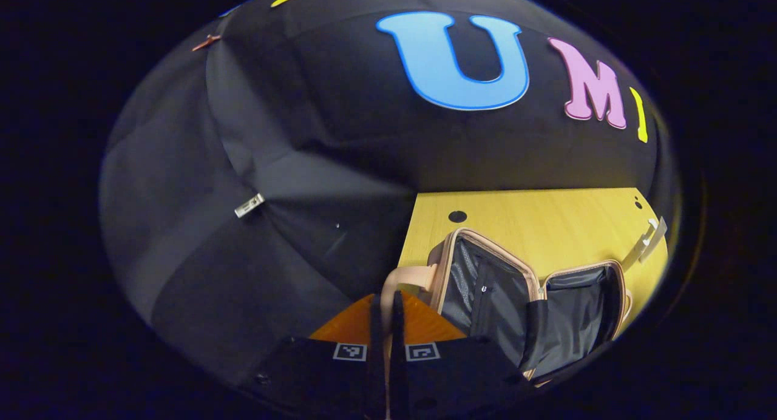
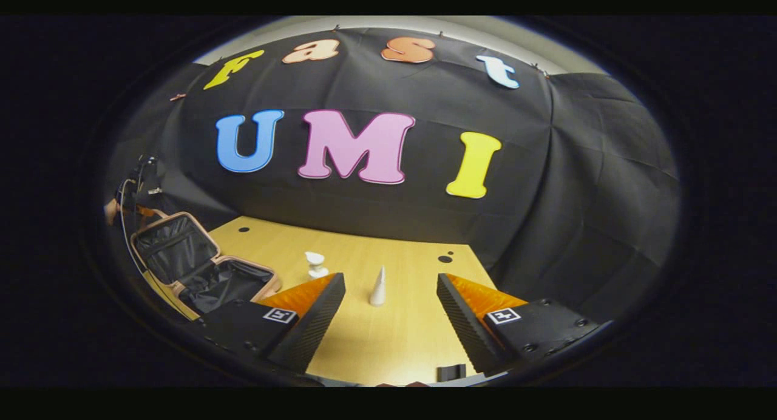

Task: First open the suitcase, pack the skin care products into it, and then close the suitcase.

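The pink suitcase (image 1: 522,298) lies open on the wooden table (image 1: 546,213), showing its dark lining. My left gripper (image 1: 387,311) is shut on the suitcase's pink handle (image 1: 400,277) at the lid's edge. In the right gripper view the open suitcase (image 2: 200,265) is at the left, its lid held up by the left gripper (image 2: 136,189). A white cone-shaped tube (image 2: 378,286) stands on the table just ahead of my right gripper (image 2: 390,278), which is open and holds nothing. A white pump bottle (image 2: 315,264) stands a little farther left.
The table (image 2: 388,341) has small round holes (image 2: 445,258) near its back edge. Black cloth closes the booth behind and beside it. Pale items (image 1: 649,238) lie blurred at the table's far end in the left gripper view.
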